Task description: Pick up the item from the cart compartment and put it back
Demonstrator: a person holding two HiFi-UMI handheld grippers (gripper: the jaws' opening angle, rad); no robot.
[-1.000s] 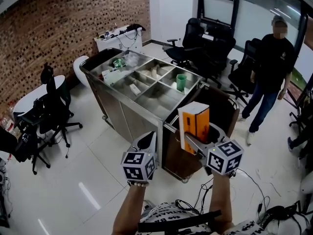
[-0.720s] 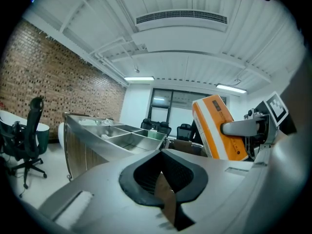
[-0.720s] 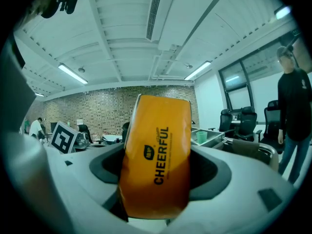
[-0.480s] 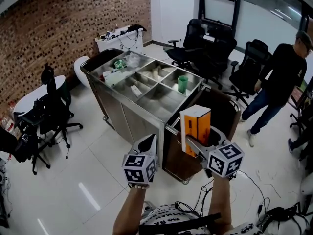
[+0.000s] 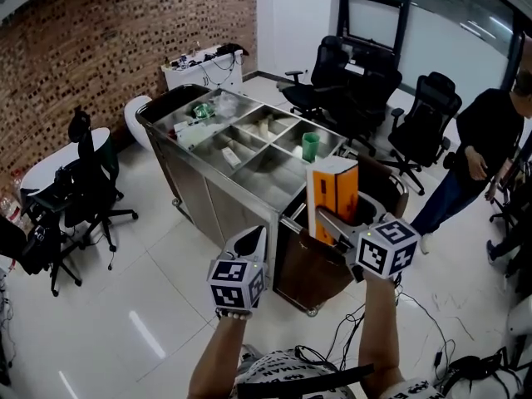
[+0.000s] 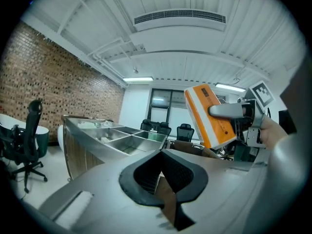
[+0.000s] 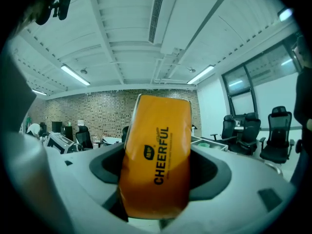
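An orange and white box (image 5: 332, 198) marked CHEERFUL stands upright in my right gripper (image 5: 331, 225), which is shut on it. It hangs above the dark bin (image 5: 309, 274) at the cart's near end. In the right gripper view the box (image 7: 156, 160) fills the space between the jaws. The steel cart (image 5: 208, 173) has several open compartments, and a green cup (image 5: 309, 145) stands in one. My left gripper (image 5: 249, 241) hovers lower, in front of the cart's near corner, shut with nothing in it. The left gripper view shows the box (image 6: 208, 115) up at the right.
Black office chairs (image 5: 357, 73) stand behind the cart and another chair (image 5: 87, 181) at the left by a round white table (image 5: 41, 169). A person (image 5: 486, 152) in dark clothes stands at the right. Cables (image 5: 432, 339) lie on the floor near my feet. A brick wall runs along the left.
My right gripper has lifted the box a little and carried it slightly farther from me. The left gripper has stayed put. The person in the background has walked toward the right edge.
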